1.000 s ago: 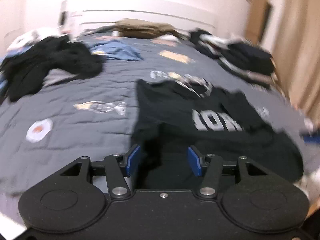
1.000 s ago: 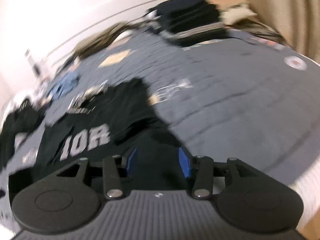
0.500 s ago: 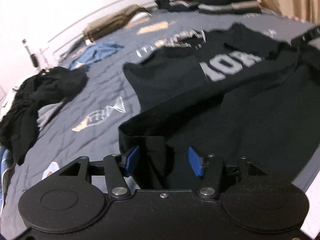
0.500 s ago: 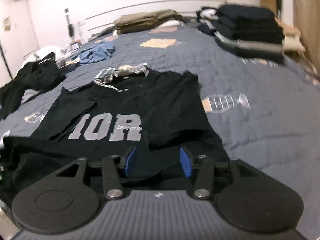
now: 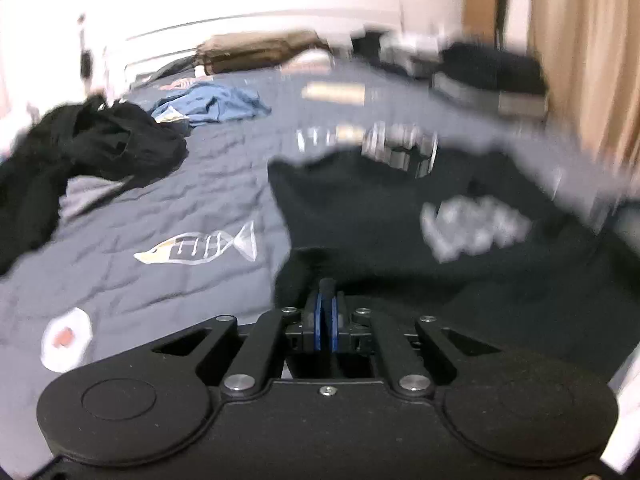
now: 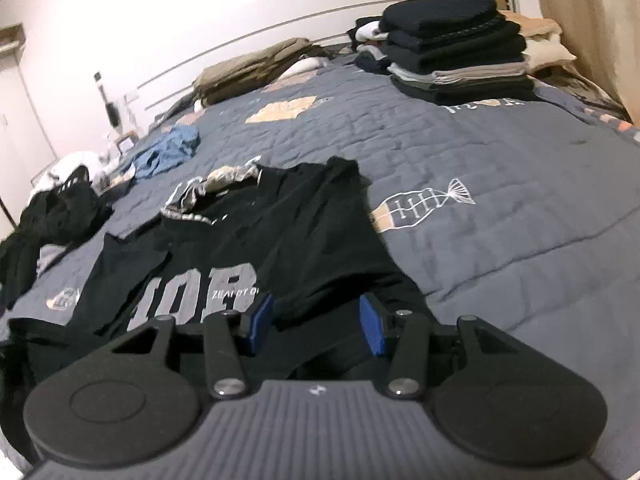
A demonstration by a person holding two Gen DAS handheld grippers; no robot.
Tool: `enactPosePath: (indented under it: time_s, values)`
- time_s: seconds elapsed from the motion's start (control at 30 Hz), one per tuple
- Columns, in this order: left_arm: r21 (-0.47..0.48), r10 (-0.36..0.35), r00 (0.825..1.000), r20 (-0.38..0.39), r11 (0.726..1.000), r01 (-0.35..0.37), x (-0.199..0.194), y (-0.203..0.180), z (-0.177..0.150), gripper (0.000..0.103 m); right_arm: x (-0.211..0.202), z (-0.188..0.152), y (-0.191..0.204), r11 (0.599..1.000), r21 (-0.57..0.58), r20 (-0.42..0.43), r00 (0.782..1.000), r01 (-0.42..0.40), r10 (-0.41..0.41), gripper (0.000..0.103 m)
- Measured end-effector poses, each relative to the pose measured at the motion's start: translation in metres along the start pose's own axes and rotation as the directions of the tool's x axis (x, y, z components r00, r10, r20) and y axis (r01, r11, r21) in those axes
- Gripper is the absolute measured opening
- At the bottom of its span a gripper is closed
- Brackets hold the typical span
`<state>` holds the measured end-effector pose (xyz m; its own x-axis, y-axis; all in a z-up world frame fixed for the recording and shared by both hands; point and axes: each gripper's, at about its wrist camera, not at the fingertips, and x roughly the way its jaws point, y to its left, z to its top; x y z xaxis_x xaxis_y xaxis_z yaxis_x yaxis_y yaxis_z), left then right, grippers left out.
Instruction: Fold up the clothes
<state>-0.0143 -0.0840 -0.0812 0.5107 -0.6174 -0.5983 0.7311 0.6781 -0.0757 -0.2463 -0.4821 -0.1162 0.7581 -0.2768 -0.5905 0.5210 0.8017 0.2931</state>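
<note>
Black T-shirt with grey lettering lies rumpled, left hand-held gripper pinching its hem, right hand-held gripper released.

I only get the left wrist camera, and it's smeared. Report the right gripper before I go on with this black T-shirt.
Observer: The right gripper is open. Its blue pads stand apart over the near hem of the black cotton T-shirt and press on nothing.
Operator: Read me the print on the chest.
Observer: The large grey letters look like "10R".
Operator: Tell me where the finished pile sits.
Observer: A neat stack of folded dark and grey clothes stands at the far right of the grey quilted bedspread.
</note>
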Motion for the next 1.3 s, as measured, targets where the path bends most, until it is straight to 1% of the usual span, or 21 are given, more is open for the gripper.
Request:
enactPosePath:
  time_s: [0.03, 0.13, 0.23, 0.3, 0.33, 0.4, 0.47, 0.5, 0.53, 0.57, 0.63, 0.7, 0.77, 0.87, 0.97, 1.07, 1.1, 1.13, 1.17, 1.2, 1.3]
  values:
    - [-0.03, -0.024, 0.999, 0.022, 0.999, 0.025, -0.006, 0.006, 0.004, 0.005, -0.001, 0.001, -0.002, 1.0, 0.003, 0.002, 1.0, 0.008, -0.008, 0.047]
    - [-0.098, -0.042, 0.997, 0.057, 0.994, 0.047, -0.015, 0.019, 0.009, 0.005, -0.003, 0.002, -0.01, 0.999, 0.046, -0.001, 1.0, 0.016, -0.016, 0.047]
    - [-0.113, -0.028, 0.999, 0.042, 0.993, 0.033, -0.012, 0.022, 0.009, 0.005, -0.002, 0.002, -0.016, 0.997, 0.067, -0.006, 1.0, 0.029, -0.028, 0.047]
    - [-0.102, -0.006, 1.0, 0.029, 0.995, 0.009, -0.008, 0.02, 0.008, 0.005, -0.001, 0.002, -0.018, 0.996, 0.079, -0.012, 1.0, 0.03, -0.029, 0.047]
    - [-0.111, -0.013, 0.999, 0.044, 0.994, 0.018, -0.008, 0.021, 0.008, 0.005, 0.0, 0.002, -0.019, 0.996, 0.085, -0.015, 0.999, 0.03, -0.029, 0.047]
    - [-0.118, -0.047, 0.994, 0.096, 0.991, 0.059, -0.014, 0.021, 0.009, 0.005, -0.006, 0.004, -0.019, 0.996, 0.077, 0.022, 0.999, 0.034, -0.035, 0.047]
    - [-0.134, -0.041, 0.992, 0.117, 0.989, 0.057, -0.014, 0.023, 0.011, 0.005, -0.012, 0.007, -0.018, 0.997, 0.067, 0.06, 0.997, 0.043, -0.047, 0.047]
    - [-0.146, -0.03, 0.994, 0.107, 0.988, 0.045, -0.011, 0.025, 0.01, 0.005, -0.014, 0.008, -0.019, 0.998, 0.052, 0.068, 0.996, 0.046, -0.05, 0.047]
    - [-0.156, -0.011, 0.996, 0.085, 0.988, 0.024, -0.006, 0.026, 0.009, 0.005, -0.012, 0.011, -0.019, 0.998, 0.016, 0.046, 0.997, 0.054, -0.055, 0.047]
    - [-0.161, 0.016, 0.999, 0.044, 0.987, -0.008, 0.001, 0.026, 0.007, 0.005, -0.01, 0.013, -0.02, 0.998, -0.02, 0.024, 0.998, 0.062, -0.062, 0.047]
    - [-0.152, 0.049, 0.999, -0.024, 0.987, -0.052, 0.013, 0.023, 0.001, 0.005, -0.006, 0.015, -0.023, 0.993, -0.084, -0.012, 0.996, 0.088, -0.089, 0.048]
    - [-0.141, 0.065, 0.996, -0.059, 0.987, -0.073, 0.021, 0.02, -0.004, 0.005, 0.0, 0.015, -0.027, 0.988, -0.126, -0.056, 0.994, 0.091, -0.099, 0.048]
    - [-0.144, 0.069, 0.996, -0.064, 0.987, -0.077, 0.022, 0.021, -0.005, 0.005, 0.007, 0.015, -0.031, 0.985, -0.148, -0.106, 0.989, 0.084, -0.1, 0.048]
    - [-0.147, 0.071, 0.995, -0.066, 0.986, -0.08, 0.022, 0.021, -0.005, 0.005, 0.015, 0.013, -0.029, 0.984, -0.176, -0.149, 0.987, 0.04, -0.067, 0.05]
    - [-0.148, 0.073, 0.995, -0.07, 0.985, -0.083, 0.022, 0.02, -0.005, 0.005, 0.02, 0.009, -0.022, 0.972, -0.234, -0.145, 0.987, 0.034, -0.07, 0.051]
    - [-0.149, 0.076, 0.994, -0.074, 0.985, -0.086, 0.022, 0.019, -0.005, 0.005, 0.029, 0.005, -0.017, 0.956, -0.289, -0.16, 0.982, 0.049, -0.098, 0.05]
    - [-0.15, 0.076, 0.994, -0.075, 0.985, -0.087, 0.022, 0.019, -0.005, 0.005, 0.031, 0.003, -0.017, 0.954, -0.295, -0.166, 0.98, 0.053, -0.106, 0.042]
    - [-0.152, 0.076, 0.994, -0.075, 0.985, -0.086, 0.022, 0.019, -0.006, 0.005, 0.031, 0.002, -0.019, 0.959, -0.278, -0.159, 0.981, 0.061, -0.108, 0.023]
    - [-0.153, 0.075, 0.995, -0.072, 0.985, -0.085, 0.022, 0.019, -0.006, 0.005, 0.03, 0.003, -0.021, 0.965, -0.259, -0.163, 0.983, 0.043, -0.087, 0.014]
    - [-0.153, 0.074, 0.995, -0.07, 0.985, -0.084, 0.021, 0.019, -0.006, 0.005, 0.03, 0.004, -0.021, 0.97, -0.241, -0.179, 0.982, 0.017, -0.061, 0.007]
    - [-0.154, 0.072, 0.996, -0.062, 0.985, -0.08, 0.019, 0.02, -0.006, 0.005, 0.016, 0.008, -0.02, 0.979, -0.204, -0.116, 0.992, 0.022, -0.047, 0.006]
